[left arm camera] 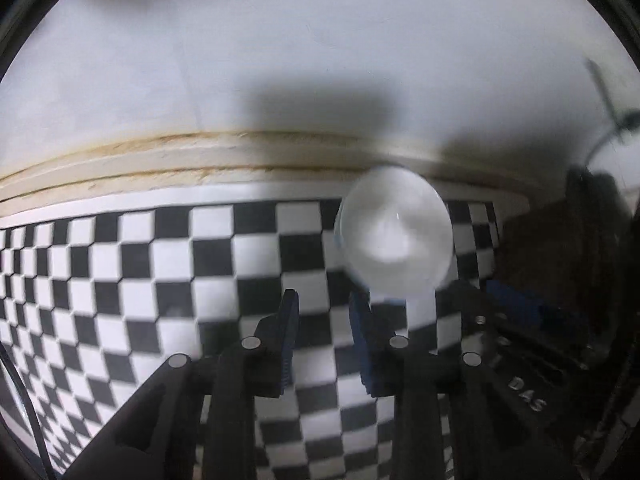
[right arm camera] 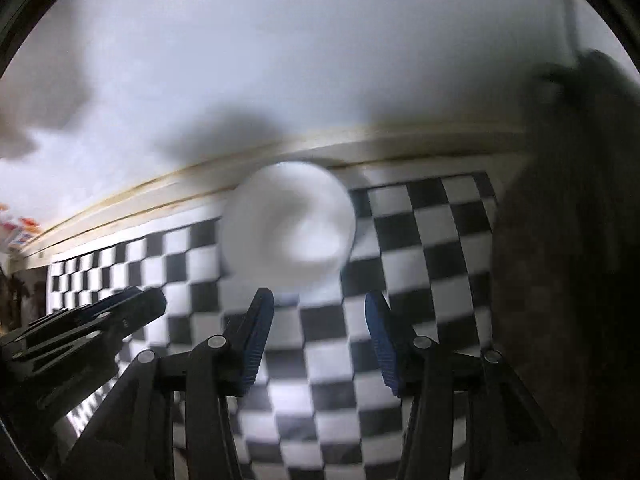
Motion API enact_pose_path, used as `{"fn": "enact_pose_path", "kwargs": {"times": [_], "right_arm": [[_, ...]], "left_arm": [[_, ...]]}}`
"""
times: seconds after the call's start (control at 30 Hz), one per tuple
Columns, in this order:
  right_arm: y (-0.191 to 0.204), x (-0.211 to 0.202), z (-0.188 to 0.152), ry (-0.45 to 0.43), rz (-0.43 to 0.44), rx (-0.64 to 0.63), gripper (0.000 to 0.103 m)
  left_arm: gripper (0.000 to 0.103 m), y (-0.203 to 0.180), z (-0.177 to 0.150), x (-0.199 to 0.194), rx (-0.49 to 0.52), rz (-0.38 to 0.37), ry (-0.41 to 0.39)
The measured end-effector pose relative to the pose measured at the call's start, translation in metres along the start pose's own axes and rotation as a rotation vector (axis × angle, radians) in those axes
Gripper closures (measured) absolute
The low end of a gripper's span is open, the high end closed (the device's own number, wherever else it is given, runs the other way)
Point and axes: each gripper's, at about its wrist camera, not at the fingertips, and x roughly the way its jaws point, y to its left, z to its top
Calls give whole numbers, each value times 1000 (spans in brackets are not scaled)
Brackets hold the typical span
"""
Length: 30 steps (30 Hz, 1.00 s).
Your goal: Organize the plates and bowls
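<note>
Checkered desk [left arm camera: 120, 264] carries a white bowl [left arm camera: 394, 236]; left tool [left arm camera: 324, 312] and right tool [right arm camera: 320, 312] both gape empty.

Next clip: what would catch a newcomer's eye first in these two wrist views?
The black-and-white checkered cloth fills the lower half of both views, running back to a pale wall. A blurred white bowl sits on it near the far edge, just beyond both pairs of fingers. The right gripper and left gripper are both open and empty, with blue pads.
</note>
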Motion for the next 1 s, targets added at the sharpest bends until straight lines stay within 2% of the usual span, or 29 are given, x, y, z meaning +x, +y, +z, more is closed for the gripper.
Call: {"fn": "enact_pose_path", "kwargs": {"times": [0.17, 0.33, 0.4, 0.47, 0.5, 0.57, 0.8, 1.0], "right_arm": [[1, 38, 35, 49, -47, -26, 53], [-2, 63, 50, 96, -51, -41, 55], [-4, 75, 56, 119, -62, -43, 62], [-7, 84, 60, 146, -45, -31, 76], [-8, 87, 61, 157, -47, -28, 78], [-8, 95, 63, 172, -51, -32, 92], [-11, 94, 63, 177, -25, 8, 93], [-3, 78, 61, 154, -13, -23, 95]], "left_arm": [[79, -2, 31, 41, 5, -8, 79], [79, -11, 43, 76, 39, -28, 154], [80, -12, 45, 89, 40, -27, 178], [80, -12, 45, 96, 40, -31, 191], [82, -12, 44, 99, 47, -21, 193], [90, -15, 42, 103, 59, -23, 194], [91, -20, 32, 103, 88, 5, 182], [91, -24, 23, 94, 85, 19, 167]]}}
